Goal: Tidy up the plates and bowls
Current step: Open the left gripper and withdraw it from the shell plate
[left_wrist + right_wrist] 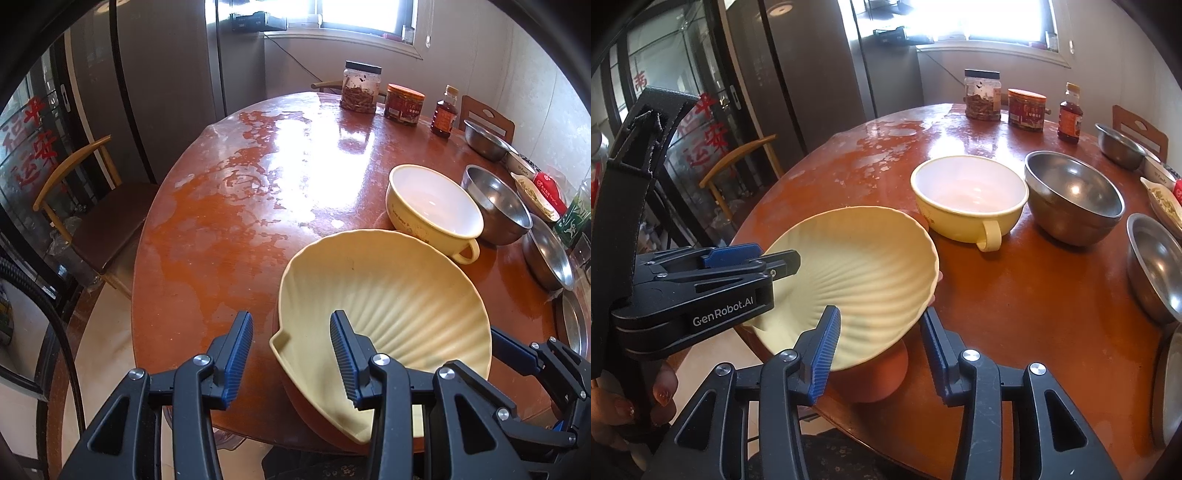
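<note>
A pale yellow shell-shaped plate with an orange underside is tilted up over the near edge of the round wooden table. My left gripper is shut on the plate's narrow hinge end, one finger inside the dish and one outside. In the right wrist view the left gripper clamps the plate from the left. My right gripper straddles the plate's near rim with its jaws open, and neither pad presses on the plate. A yellow handled bowl stands just beyond the plate.
Several steel bowls line the table's right side, with a dish of food behind them. Two jars and a bottle stand at the far edge. A wooden chair sits left of the table.
</note>
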The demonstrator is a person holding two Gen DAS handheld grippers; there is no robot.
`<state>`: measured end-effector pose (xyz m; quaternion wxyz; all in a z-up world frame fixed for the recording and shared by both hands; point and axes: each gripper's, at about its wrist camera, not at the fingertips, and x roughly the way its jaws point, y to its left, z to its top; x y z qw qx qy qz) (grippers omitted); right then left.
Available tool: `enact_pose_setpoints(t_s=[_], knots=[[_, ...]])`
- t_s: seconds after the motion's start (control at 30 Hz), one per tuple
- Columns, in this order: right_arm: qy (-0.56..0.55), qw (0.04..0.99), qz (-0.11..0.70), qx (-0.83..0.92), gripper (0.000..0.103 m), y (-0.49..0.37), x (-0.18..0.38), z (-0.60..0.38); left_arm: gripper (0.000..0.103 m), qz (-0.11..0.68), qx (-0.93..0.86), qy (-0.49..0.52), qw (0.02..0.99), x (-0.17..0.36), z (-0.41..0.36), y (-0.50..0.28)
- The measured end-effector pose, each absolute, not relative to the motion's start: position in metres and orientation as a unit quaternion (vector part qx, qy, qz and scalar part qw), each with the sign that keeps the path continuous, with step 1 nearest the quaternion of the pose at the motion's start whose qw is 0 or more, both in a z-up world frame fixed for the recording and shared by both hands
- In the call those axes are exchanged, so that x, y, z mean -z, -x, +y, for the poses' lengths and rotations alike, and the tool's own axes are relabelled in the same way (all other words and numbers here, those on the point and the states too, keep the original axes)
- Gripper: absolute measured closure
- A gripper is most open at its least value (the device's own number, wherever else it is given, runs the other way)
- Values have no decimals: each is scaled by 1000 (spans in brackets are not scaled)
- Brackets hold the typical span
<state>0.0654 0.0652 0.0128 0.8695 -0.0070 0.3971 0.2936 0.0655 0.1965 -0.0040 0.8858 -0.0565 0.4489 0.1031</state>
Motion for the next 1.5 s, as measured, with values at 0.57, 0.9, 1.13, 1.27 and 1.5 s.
enact_pose_setpoints(t_s=[0.57, 0.9, 1.13, 1.27, 1.5], knots=[[-18, 887, 368, -277, 44, -57, -28, 36, 49, 415, -117, 63, 900, -22, 188, -53], [-30, 905, 343, -249, 43, -48, -39, 4, 46, 405, -96, 44, 908, -34, 154, -51], [-48, 916, 326, -228, 34, -44, -47, -26, 46, 403, -75, 30, 912, -40, 123, -54], [-60, 920, 320, -216, 33, -42, -50, -46, 46, 403, -65, 22, 913, -42, 105, -58], [-75, 926, 315, -195, 32, -41, -54, -79, 45, 403, -40, 7, 914, -45, 70, -66]])
